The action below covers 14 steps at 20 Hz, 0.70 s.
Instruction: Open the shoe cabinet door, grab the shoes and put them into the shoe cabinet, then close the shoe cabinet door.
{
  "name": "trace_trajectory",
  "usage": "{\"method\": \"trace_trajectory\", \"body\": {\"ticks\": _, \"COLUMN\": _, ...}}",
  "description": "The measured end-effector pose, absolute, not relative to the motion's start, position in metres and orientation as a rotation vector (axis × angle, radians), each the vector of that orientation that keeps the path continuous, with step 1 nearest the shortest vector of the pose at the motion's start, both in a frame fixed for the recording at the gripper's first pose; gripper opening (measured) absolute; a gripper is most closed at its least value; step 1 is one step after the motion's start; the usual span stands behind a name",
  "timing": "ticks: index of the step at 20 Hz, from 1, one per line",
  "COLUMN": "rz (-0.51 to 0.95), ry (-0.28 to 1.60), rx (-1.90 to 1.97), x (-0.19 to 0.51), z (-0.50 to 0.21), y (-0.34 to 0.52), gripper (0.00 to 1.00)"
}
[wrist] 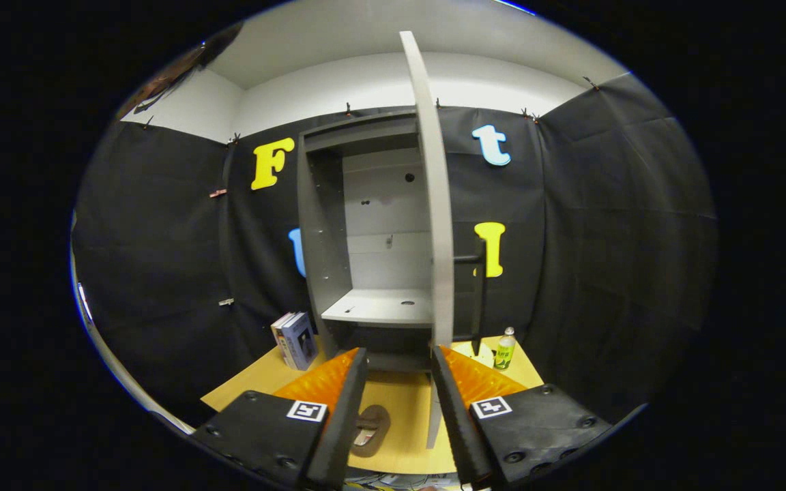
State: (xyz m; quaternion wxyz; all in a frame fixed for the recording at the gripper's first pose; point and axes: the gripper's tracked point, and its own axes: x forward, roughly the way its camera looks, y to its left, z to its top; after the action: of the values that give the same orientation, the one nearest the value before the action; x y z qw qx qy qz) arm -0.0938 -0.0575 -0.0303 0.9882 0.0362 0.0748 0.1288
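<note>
Tongs [398,372] are released, with the two fingers apart and nothing between them. They hang above the wooden bench [403,416] and face the grey shoe cabinet [366,232] at the far side. Its door [434,204] already stands open, edge-on to the tongs, a little to the right, with a dark handle [478,293] on its right face. One shoe [370,429] lies flat on the bench, below and between the fingers, near the left one. Its long axis runs from near to far, slightly tilted. I judge the tongs must go down and back toward the shoe. Books [295,339] stand at the left of the cabinet, a green bottle [504,348] at the right.
</note>
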Motion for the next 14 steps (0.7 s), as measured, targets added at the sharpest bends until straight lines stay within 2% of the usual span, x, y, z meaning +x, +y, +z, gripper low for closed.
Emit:
{"method": "trace_trajectory", "body": {"ticks": 3, "rz": 0.308, "ry": 0.247, "rx": 0.076, "x": -0.105, "z": -0.063, "y": -0.024, "gripper": 0.99}}
{"method": "trace_trajectory", "body": {"ticks": 7, "rz": 0.354, "ry": 0.42, "rx": 0.074, "x": -0.092, "z": -0.138, "y": 0.024, "gripper": 0.98}}
{"method": "trace_trajectory", "body": {"ticks": 14, "rz": 0.325, "ry": 0.651, "rx": 0.041, "x": -0.054, "z": -0.3, "y": 0.063, "gripper": 0.99}}
